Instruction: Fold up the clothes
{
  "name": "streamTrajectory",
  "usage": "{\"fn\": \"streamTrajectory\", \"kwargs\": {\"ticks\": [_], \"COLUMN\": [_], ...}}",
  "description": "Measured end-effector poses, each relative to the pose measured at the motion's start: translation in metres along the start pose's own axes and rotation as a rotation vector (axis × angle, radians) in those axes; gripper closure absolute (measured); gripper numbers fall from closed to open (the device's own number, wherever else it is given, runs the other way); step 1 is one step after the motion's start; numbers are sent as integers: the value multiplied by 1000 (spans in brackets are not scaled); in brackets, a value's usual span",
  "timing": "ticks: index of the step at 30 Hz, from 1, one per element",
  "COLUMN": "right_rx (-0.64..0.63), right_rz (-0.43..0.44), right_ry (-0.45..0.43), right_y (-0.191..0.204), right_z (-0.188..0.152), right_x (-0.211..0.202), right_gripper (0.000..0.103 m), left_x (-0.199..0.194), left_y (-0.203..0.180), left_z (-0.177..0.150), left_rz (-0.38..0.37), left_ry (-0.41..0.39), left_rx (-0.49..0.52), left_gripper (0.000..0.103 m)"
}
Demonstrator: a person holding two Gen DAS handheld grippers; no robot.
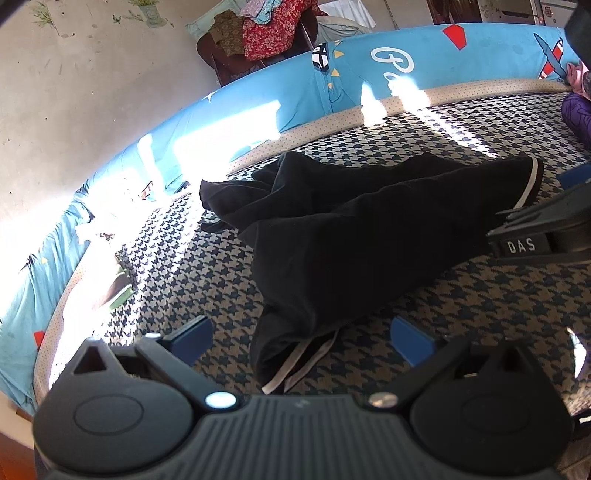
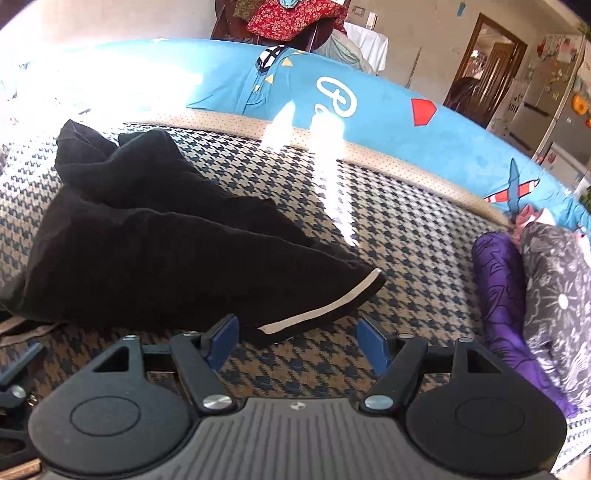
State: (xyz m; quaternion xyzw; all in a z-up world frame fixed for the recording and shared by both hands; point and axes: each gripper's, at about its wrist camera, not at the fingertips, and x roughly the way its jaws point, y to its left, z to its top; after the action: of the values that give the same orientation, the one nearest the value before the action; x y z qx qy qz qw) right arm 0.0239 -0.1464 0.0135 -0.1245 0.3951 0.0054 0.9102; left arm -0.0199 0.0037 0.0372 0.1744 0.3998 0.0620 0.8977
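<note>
Black garment with white stripe trim lies crumpled on the bed, spread across the middle of the houndstooth cover; looks like trousers, not certain.

Left gripper: jaws wide apart, blue pads clear of the cloth. One striped hem end of the garment lies on the cover between and just ahead of the pads, not pinched.

Right gripper: jaws also apart, nothing clamped. The other striped hem lies just ahead of the pads, its corner near the left pad; contact cannot be judged. In the left wrist view the right gripper shows at the right edge, beside the far hem, with "DAS" lettered on its body.

Surface: cover is a blue-and-cream houndstooth weave, flat, with hard bright sun patches running across it. A cream dotted border runs along its far edge. Beyond that, a bright blue quilt printed with white script, red shapes and a small aeroplane is banked along the far side of the bed.

Right side of bed: a purple patterned cloth and a grey floral one lie touching each other, well apart from the black garment.

Room: behind the quilt, a dark wooden chair piled with red floral fabric. Pale wall with small plant decals at left in the left wrist view. In the right wrist view, a brown doorway and a fridge covered in magnets at far right.
</note>
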Motion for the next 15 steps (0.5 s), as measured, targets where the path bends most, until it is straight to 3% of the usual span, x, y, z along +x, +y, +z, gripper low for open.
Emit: {"fn": "streamTrajectory", "kwargs": {"ticks": [7,15], "right_rx": [38,81], "right_rz": [111,182], "right_ry": [33,34], "right_y": [11,20], "right_z": [5,13], "right_x": [0,1], "right_gripper": [28,28], "left_x": [5,26], "left_y": [16,31], "left_z": [-4,-14], "left_rz": [2,-77], "left_ry": [31,123], "left_rx": [-49,-158], "left_gripper": [0,0]}}
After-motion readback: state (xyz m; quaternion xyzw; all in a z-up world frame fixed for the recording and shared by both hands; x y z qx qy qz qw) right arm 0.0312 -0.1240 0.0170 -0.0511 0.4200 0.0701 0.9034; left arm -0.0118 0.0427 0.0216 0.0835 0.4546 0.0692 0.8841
